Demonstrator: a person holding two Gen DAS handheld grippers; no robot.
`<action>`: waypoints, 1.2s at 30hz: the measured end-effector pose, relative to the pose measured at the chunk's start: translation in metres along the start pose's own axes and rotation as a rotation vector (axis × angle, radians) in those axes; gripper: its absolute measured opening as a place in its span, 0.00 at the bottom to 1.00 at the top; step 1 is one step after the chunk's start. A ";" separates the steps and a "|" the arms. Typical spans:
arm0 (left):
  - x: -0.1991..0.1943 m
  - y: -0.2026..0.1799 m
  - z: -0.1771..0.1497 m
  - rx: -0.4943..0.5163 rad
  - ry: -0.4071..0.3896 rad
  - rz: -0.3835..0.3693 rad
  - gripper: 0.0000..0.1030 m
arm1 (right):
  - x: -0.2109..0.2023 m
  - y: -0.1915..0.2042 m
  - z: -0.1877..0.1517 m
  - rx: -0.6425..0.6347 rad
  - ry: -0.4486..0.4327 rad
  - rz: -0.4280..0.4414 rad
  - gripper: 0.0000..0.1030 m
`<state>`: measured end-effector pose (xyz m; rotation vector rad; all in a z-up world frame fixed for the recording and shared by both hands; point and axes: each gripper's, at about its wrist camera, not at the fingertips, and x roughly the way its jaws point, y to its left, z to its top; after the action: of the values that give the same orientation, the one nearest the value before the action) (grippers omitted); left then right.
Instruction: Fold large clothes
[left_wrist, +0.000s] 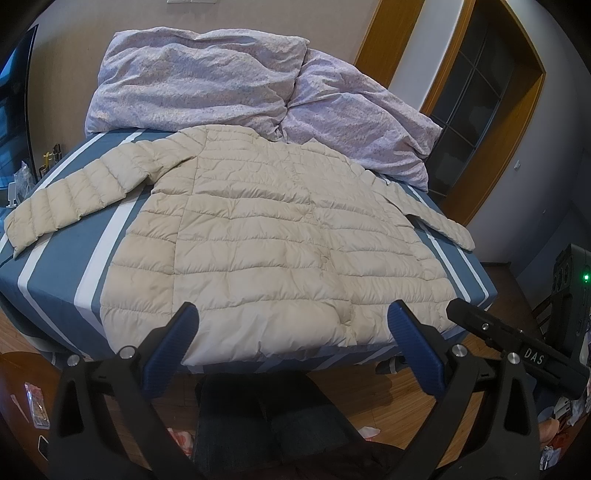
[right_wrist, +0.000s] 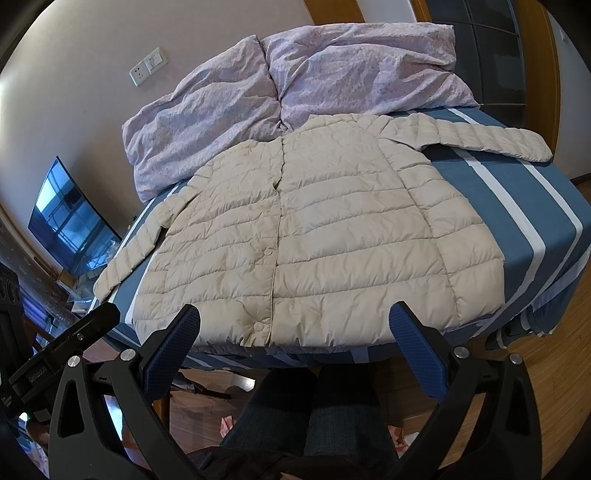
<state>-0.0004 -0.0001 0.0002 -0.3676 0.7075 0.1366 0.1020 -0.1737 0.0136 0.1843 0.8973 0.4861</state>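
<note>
A beige quilted puffer jacket (left_wrist: 266, 236) lies flat, front up, on the blue-and-white striped bed (left_wrist: 48, 273), both sleeves spread out to the sides. It also shows in the right wrist view (right_wrist: 314, 236), on the same bed (right_wrist: 517, 199). My left gripper (left_wrist: 293, 317) is open and empty, held above the jacket's hem at the bed's near edge. My right gripper (right_wrist: 295, 317) is open and empty too, above the hem near the bottom snap button (right_wrist: 258, 325). The right gripper's body shows at the right of the left wrist view (left_wrist: 517, 347).
A crumpled lilac duvet (left_wrist: 221, 81) is piled at the bed's far end, behind the jacket collar. A monitor (right_wrist: 70, 225) and clutter stand left of the bed. A wooden door frame (left_wrist: 517, 122) is at the right. Wooden floor and the person's legs (right_wrist: 306, 413) are below.
</note>
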 end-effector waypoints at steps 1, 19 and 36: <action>0.000 0.000 0.000 0.001 0.000 0.001 0.98 | 0.000 0.000 0.000 0.000 0.000 -0.001 0.99; 0.026 0.007 0.006 -0.002 0.026 0.014 0.98 | 0.020 -0.006 0.009 0.009 0.014 -0.028 0.99; 0.131 0.055 0.070 -0.008 0.130 0.180 0.98 | 0.094 -0.091 0.094 0.154 0.081 -0.212 0.99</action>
<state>0.1273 0.0769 -0.0524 -0.3217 0.8688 0.2879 0.2555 -0.2042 -0.0267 0.2086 1.0219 0.2287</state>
